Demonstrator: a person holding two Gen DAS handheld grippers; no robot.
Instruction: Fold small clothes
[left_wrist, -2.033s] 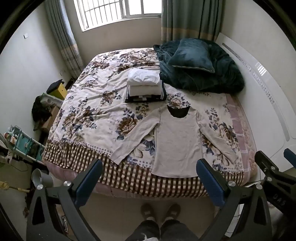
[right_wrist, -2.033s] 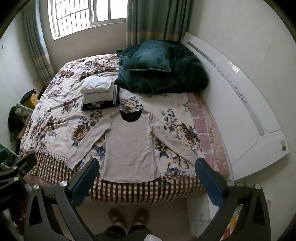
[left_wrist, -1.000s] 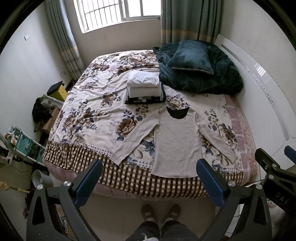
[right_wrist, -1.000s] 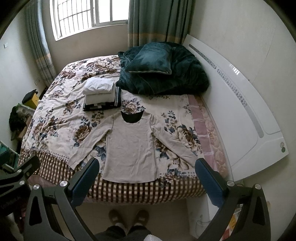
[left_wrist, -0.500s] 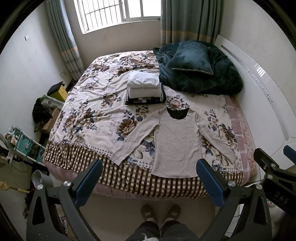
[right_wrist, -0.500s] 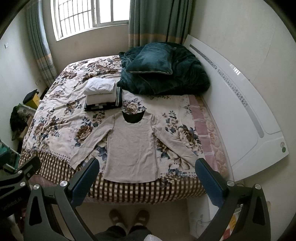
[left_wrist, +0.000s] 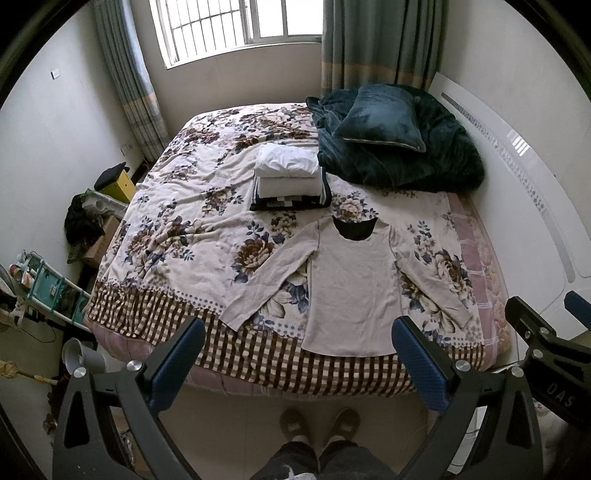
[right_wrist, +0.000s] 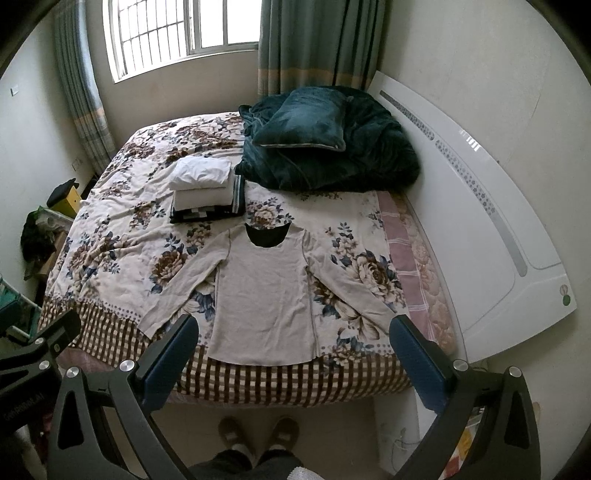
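A beige long-sleeved top (left_wrist: 351, 280) (right_wrist: 264, 295) lies flat and spread out on the floral bedspread (left_wrist: 207, 218) (right_wrist: 122, 236), sleeves angled outward, hem near the bed's front edge. A stack of folded clothes (left_wrist: 288, 177) (right_wrist: 205, 188) sits behind its neckline. My left gripper (left_wrist: 297, 354) is open and empty, held above the floor before the bed's front edge. My right gripper (right_wrist: 293, 350) is also open and empty, beside it on the right. Neither touches the top.
A dark green blanket with a pillow (left_wrist: 384, 122) (right_wrist: 306, 122) is piled at the bed's far right. A white headboard (right_wrist: 480, 229) runs along the right. Clutter and a small rack (left_wrist: 48, 284) stand on the floor at left. The person's feet (left_wrist: 317, 424) are below.
Both grippers have drifted slightly toward the bed and tilted a little; the view shifted marginally. The top and the stack have not moved.
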